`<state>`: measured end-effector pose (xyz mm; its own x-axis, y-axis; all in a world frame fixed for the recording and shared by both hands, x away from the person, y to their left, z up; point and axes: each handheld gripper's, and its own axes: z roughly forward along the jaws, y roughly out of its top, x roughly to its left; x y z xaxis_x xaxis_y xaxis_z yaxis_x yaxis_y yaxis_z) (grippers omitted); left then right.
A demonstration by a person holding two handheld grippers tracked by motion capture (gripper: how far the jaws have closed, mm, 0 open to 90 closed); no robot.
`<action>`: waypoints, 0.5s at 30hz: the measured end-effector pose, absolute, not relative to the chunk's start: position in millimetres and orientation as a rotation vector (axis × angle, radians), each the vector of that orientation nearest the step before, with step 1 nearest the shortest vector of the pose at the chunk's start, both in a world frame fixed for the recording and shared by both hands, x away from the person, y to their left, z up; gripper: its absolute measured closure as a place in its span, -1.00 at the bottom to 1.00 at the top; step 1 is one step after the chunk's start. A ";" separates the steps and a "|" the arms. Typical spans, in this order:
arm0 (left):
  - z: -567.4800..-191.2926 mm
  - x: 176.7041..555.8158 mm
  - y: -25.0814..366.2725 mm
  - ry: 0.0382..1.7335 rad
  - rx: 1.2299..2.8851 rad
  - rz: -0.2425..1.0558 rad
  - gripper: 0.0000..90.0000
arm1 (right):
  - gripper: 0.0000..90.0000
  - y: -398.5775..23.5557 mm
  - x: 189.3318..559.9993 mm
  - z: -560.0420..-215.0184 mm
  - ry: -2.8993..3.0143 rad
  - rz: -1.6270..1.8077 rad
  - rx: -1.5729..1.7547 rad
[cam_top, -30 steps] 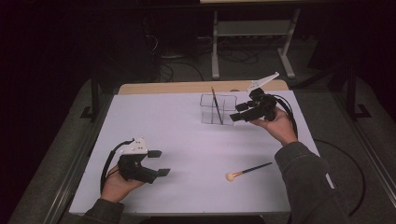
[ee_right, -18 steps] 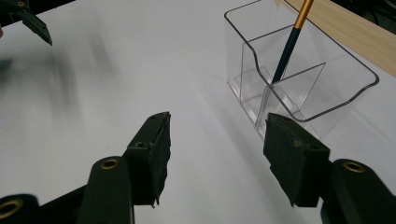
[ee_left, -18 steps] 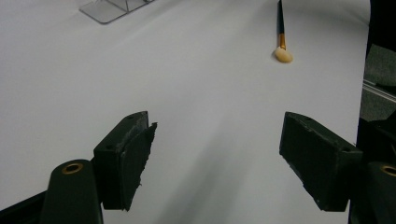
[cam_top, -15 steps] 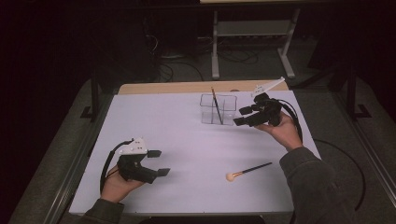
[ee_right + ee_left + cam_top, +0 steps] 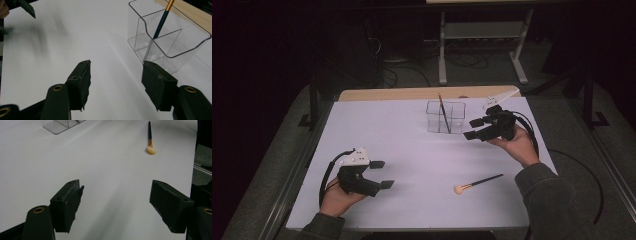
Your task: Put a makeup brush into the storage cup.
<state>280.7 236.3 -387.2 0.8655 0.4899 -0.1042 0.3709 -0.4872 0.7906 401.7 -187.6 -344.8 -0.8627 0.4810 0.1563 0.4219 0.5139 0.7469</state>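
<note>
Right gripper (image 5: 474, 128) just beside the clear plastic divided holder (image 5: 445, 118), jaws wide, nothing between them. Dark-handled brush (image 5: 443, 112) leans inside holder. Black-handled makeup brush with tan head (image 5: 477, 183) lies on white table (image 5: 412, 150). Left gripper (image 5: 381, 174) wide, empty.

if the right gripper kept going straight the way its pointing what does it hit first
Probably nothing soon. The open right gripper points past the near side of the clear organizer, over bare white table. Its right jaw might graze the organizer's corner, though depth is hard to judge.
</note>
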 end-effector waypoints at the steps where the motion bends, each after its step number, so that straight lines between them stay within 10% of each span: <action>1: -387.0 280.5 236.3 0.625 2.132 0.168 -0.46 | -0.13 -187.1 401.3 -345.4 2.673 1.285 0.783; 15: -386.9 280.5 236.4 0.622 2.136 0.171 -0.47 | -0.16 -188.5 390.7 -348.8 2.692 1.278 0.776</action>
